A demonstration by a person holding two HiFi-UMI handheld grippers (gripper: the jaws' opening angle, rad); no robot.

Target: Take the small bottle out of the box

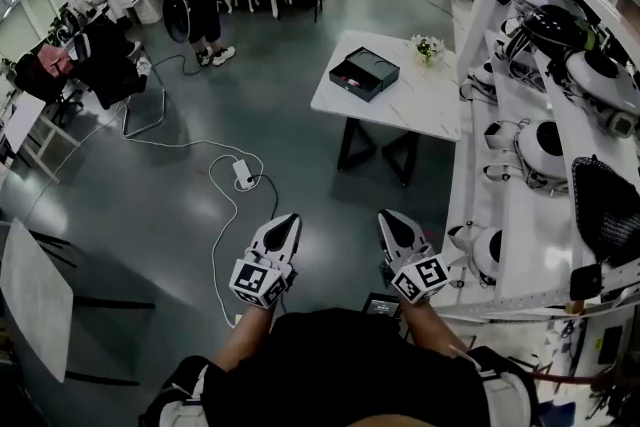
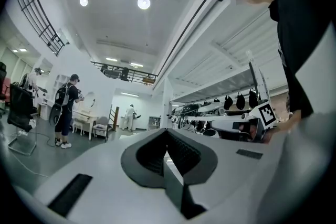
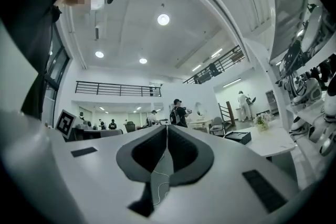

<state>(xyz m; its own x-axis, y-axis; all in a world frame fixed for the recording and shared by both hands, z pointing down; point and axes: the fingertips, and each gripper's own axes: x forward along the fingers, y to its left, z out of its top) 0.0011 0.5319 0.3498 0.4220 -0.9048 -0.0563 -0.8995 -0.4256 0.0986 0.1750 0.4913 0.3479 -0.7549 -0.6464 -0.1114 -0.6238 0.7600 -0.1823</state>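
1. You are at the approach step. Nothing is grasped yet. The box [image 1: 364, 73] sits on the white table [image 1: 420, 105], well apart from both tongs, which you hold close to your body on the near side of that table.
2. The left gripper [image 1: 285, 221] has its jaws pressed together with nothing between them. The right gripper [image 1: 391, 217] is likewise closed and empty.
3. The box lies on the table's left half and looks open, with a dark inside showing. A small bunch of flowers [image 1: 428, 47] stands at the table's far edge. The small bottle is presumably inside the box, but from here it is too small to pick out.
4. The next move, as I judge it, is to walk up to the table, spread one pair of jaws and come down into the box from above. Your other tong may have to steady the box.
5. On the way, mind the power adapter [image 1: 243, 175] and its white cable on the floor, left of the table's near side.
6. Only the head view looks down into the box and shows the table's whole top.
7. The right gripper view catches the box from the side, low on the table's edge, but nothing of its contents.
8. The left gripper view aims left of the table and shows neither table nor box. It shows only a person with a backpack [image 2: 67, 107] far off.
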